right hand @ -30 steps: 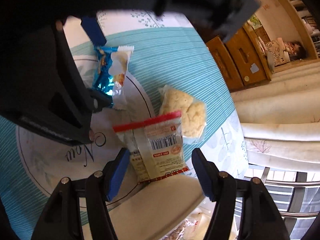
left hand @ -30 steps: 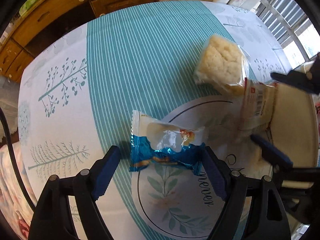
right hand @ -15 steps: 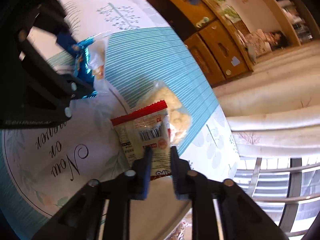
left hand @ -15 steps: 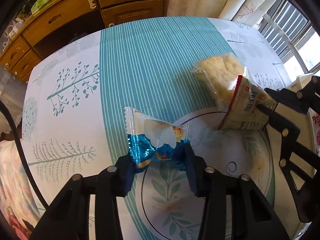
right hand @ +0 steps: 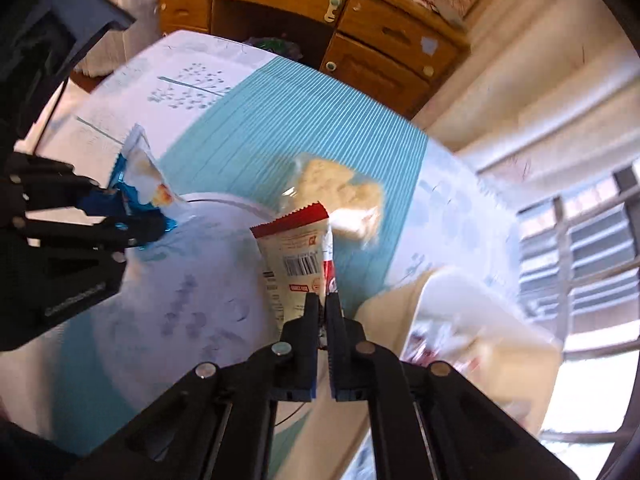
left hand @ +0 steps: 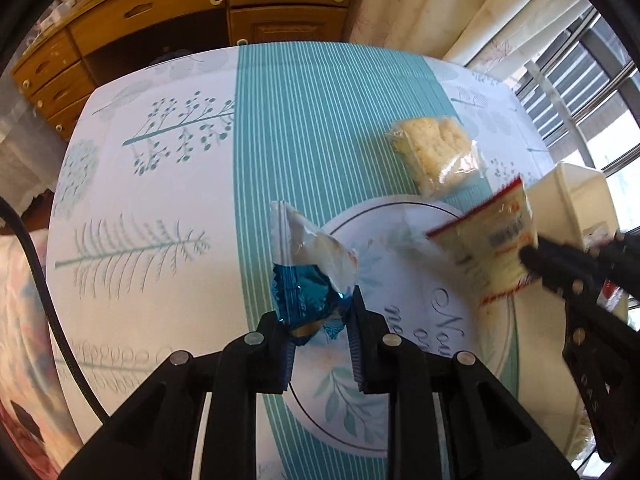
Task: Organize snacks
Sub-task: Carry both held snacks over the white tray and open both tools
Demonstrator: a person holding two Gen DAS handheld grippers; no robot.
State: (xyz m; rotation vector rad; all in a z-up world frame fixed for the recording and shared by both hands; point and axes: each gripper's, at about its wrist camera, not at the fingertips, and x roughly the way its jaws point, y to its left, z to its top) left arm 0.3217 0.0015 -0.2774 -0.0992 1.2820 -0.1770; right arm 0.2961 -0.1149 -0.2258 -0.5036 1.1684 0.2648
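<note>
The right wrist view is smeared with motion, so the printed tablecloth (right hand: 304, 136) and the cream bin (right hand: 472, 320) at lower right are soft, and whatever lies inside the bin shows only as red and white blurs. The print on both held packets is too small or blurred to read. In the left wrist view the bin (left hand: 568, 200) is cut off by the right gripper (left hand: 528, 256) and the frame edge — only its pale rim and one wall show.

The left gripper (left hand: 320, 308) has its jaws closing on a blue-and-white snack packet (left hand: 308, 268); the blue pads press its crumpled foil lower end, and the white upper end, with a pale round snack showing through a clear window, sticks up away from the fingers. It hangs lifted off the cloth, over the edge of the round leaf-and-script motif (left hand: 400, 320) printed on the tablecloth (left hand: 160, 184).

The right gripper (right hand: 323, 300) is clamped narrow on the bottom edge of a red-trimmed white sachet (right hand: 296, 252), which stands up from the pads with its barcode facing the camera and its red sealed strip at the far end. It too is off the table, near the bin.

A clear-wrapped puffed rice cake (left hand: 436, 152) lies flat on the teal striped band — apart from both grippers, just beyond the round motif. Wooden drawers (left hand: 168, 20) stand behind the table.
</note>
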